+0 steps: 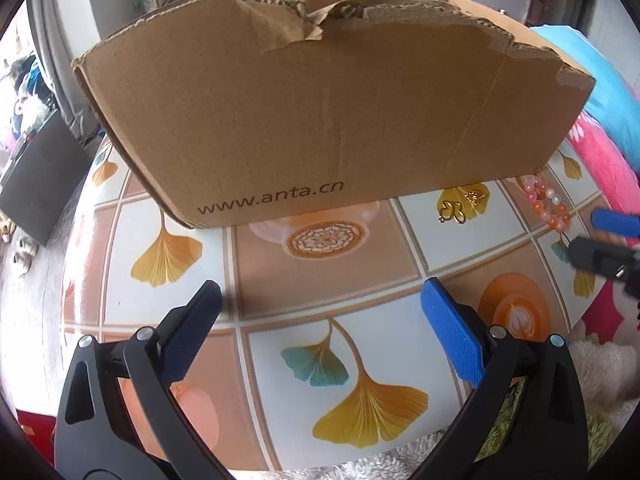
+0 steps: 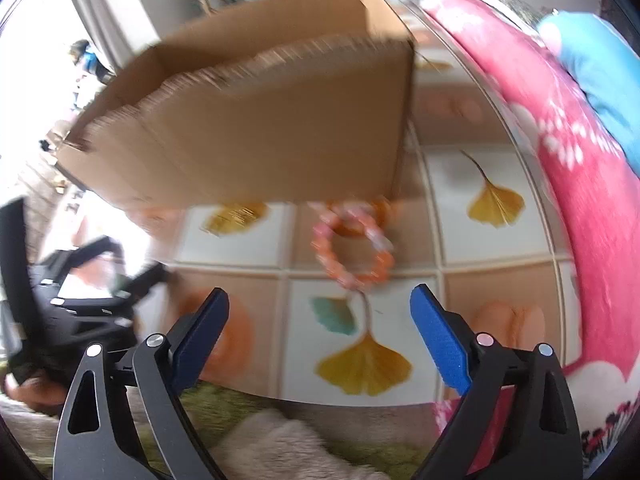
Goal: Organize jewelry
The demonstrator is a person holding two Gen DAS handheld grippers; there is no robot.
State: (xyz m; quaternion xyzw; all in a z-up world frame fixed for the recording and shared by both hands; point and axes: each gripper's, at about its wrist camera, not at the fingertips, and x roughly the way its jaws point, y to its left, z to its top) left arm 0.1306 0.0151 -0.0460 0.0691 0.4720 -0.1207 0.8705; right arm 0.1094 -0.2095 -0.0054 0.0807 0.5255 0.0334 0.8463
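Ahead of me the bench (image 1: 256, 280) wears a cover of tan and white squares printed with yellow and teal ginkgo leaves and coffee cups. To my right a pink flowered blanket (image 2: 568, 168) lies against its edge, with a blue cushion (image 2: 600, 80) on top. At the near edge I see a pale fluffy throw (image 2: 288, 444) over something green. Far left, a dark panel (image 1: 36, 184) stands on the floor.
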